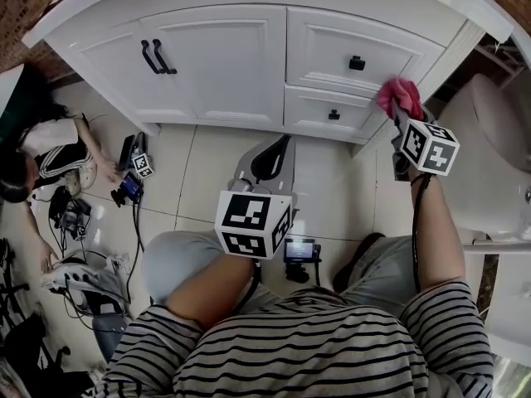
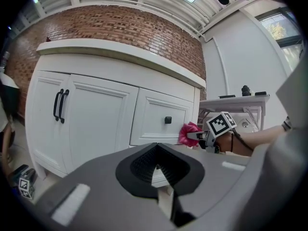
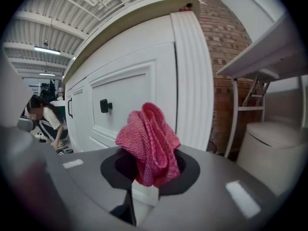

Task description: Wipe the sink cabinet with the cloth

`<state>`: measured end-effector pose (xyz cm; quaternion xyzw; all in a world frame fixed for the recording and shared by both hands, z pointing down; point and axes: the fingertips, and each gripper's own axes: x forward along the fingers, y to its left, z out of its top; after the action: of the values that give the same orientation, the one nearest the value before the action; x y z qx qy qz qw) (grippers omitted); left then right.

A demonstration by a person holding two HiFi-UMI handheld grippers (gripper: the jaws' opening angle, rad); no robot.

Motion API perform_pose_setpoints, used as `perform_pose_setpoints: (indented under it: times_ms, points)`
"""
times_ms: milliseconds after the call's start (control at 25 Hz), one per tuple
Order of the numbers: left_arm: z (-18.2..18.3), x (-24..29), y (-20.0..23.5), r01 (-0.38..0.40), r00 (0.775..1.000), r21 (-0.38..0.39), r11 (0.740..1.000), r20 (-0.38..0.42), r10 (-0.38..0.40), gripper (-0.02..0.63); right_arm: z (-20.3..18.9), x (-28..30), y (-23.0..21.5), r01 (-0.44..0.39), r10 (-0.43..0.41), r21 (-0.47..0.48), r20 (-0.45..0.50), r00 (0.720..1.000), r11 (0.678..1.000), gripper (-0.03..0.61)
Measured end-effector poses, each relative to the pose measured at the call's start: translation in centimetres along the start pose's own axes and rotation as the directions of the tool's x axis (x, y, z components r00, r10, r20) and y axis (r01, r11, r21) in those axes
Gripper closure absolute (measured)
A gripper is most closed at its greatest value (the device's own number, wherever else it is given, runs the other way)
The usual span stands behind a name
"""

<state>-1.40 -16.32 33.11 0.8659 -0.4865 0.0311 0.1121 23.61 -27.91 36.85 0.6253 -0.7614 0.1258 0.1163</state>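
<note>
The white sink cabinet [image 1: 216,65] has two doors on the left and two drawers with black knobs on the right. My right gripper [image 1: 404,118] is shut on a bunched pink cloth [image 1: 398,96], which is held against the cabinet's right corner post beside the drawers. In the right gripper view the cloth [image 3: 151,138] bulges out of the jaws in front of the fluted post [image 3: 187,81]. My left gripper [image 1: 267,160] is shut and holds nothing; it hangs low over the floor and points at the cabinet front [image 2: 96,119]. The left gripper view shows the cloth [image 2: 189,134] beside the lower drawer.
A person [image 1: 50,152] sits on the tiled floor at the left, among cables and devices [image 1: 91,214]. A spare marker cube [image 1: 143,166] lies nearby. A white toilet [image 1: 498,156] stands close on the right of the cabinet. A small black device [image 1: 300,251] lies between my knees.
</note>
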Motion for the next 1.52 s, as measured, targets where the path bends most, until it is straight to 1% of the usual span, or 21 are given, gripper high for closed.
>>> perform_pose_setpoints:
  times_ms: [80,120,160,200,280,400,480,600,680,720,800,920,1040,1200,1280,1320,1360,1400,1440,1520]
  points:
    - [-0.2,0.0,-0.1,0.002,1.000,-0.001,1.000,-0.005,-0.002,0.612,-0.3,-0.9,-1.4,0.035,-0.035,0.002,-0.006,0.999,0.999,0.492]
    - [-0.2,0.0,-0.1,0.003,1.000,-0.005,1.000,-0.007,-0.003,0.612,-0.5,-1.2,-1.4,0.040,-0.040,0.004,-0.007,0.999,0.999,0.492]
    - [-0.3,0.0,-0.2,0.005,1.000,-0.012,1.000,-0.007,-0.005,0.612,-0.6,-1.4,-0.9,0.028,-0.028,0.005,-0.004,1.000,1.000,0.494]
    - [-0.2,-0.1,-0.2,0.007,1.000,-0.019,1.000,-0.005,-0.007,0.612,-0.6,-1.4,0.3,-0.002,0.002,-0.002,0.000,1.000,1.000,0.494]
    - [0.0,-0.2,-0.2,0.011,1.000,-0.025,1.000,0.001,-0.011,0.612,-1.0,-0.8,4.4,-0.102,0.103,-0.037,0.003,0.995,0.994,0.494]
    - [0.3,-0.1,-0.1,0.009,1.000,-0.020,1.000,0.009,-0.009,0.612,-1.9,1.7,11.8,-0.262,0.262,-0.094,-0.015,0.965,0.961,0.494]
    - [0.0,0.0,0.2,0.002,1.000,-0.020,1.000,0.003,-0.002,0.612,-2.5,3.8,16.4,-0.336,0.335,-0.143,-0.035,0.942,0.931,0.494]
    - [-0.5,-0.1,1.0,-0.012,1.000,-0.025,1.000,-0.013,0.012,0.612,-3.4,6.8,21.5,-0.390,0.385,-0.253,-0.073,0.920,0.885,0.494]
    - [-0.7,-0.1,1.6,-0.023,1.000,-0.023,0.999,-0.018,0.022,0.612,-4.2,8.2,22.6,-0.387,0.374,-0.302,-0.102,0.922,0.871,0.494]
    - [-0.7,-0.1,1.9,-0.029,0.999,-0.025,0.999,-0.019,0.028,0.612,-4.6,8.7,22.3,-0.375,0.358,-0.308,-0.112,0.927,0.875,0.494]
    - [-0.8,-0.1,2.4,-0.036,0.999,-0.039,0.999,-0.020,0.035,0.612,-5.5,9.1,20.3,-0.335,0.312,-0.290,-0.124,0.942,0.896,0.494]
    - [-0.8,0.1,2.4,-0.029,0.999,-0.057,0.998,-0.021,0.027,0.612,-6.7,8.3,15.2,-0.260,0.233,-0.251,-0.132,0.963,0.933,0.494]
    - [-1.0,0.4,1.6,-0.012,0.999,-0.056,0.998,-0.030,0.011,0.612,-7.6,6.5,9.8,-0.167,0.141,-0.201,-0.136,0.981,0.965,0.494]
    - [-1.8,0.9,0.8,-0.002,0.999,-0.039,0.999,-0.054,0.000,0.612,-8.5,4.2,3.0,-0.033,0.018,-0.106,-0.139,0.990,0.994,0.494]
    - [-2.2,1.1,0.5,0.001,0.998,-0.039,0.999,-0.065,-0.003,0.612,-8.7,3.2,0.6,0.022,-0.027,-0.041,-0.140,0.990,0.999,0.494]
    - [-2.3,1.1,0.3,0.003,0.998,-0.040,0.999,-0.069,-0.006,0.612,-8.9,2.8,0.0,0.036,-0.037,-0.012,-0.141,0.989,0.999,0.494]
    - [-2.3,1.1,0.2,0.006,0.997,-0.043,0.999,-0.071,-0.009,0.612,-9.0,2.6,0.0,0.034,-0.033,0.008,-0.141,0.989,0.999,0.494]
    - [-2.3,1.1,0.0,0.009,0.997,-0.046,0.999,-0.070,-0.012,0.613,-9.0,2.5,0.6,0.014,-0.011,0.017,-0.139,0.990,1.000,0.494]
    - [-2.2,1.0,-0.2,0.013,0.998,-0.049,0.999,-0.067,-0.016,0.612,-9.0,2.5,1.8,-0.024,0.026,0.012,-0.132,0.991,1.000,0.494]
    - [-1.9,0.9,-0.5,0.021,0.998,-0.050,0.999,-0.058,-0.023,0.612,-8.9,3.0,5.7,-0.136,0.130,-0.041,-0.114,0.985,0.990,0.494]
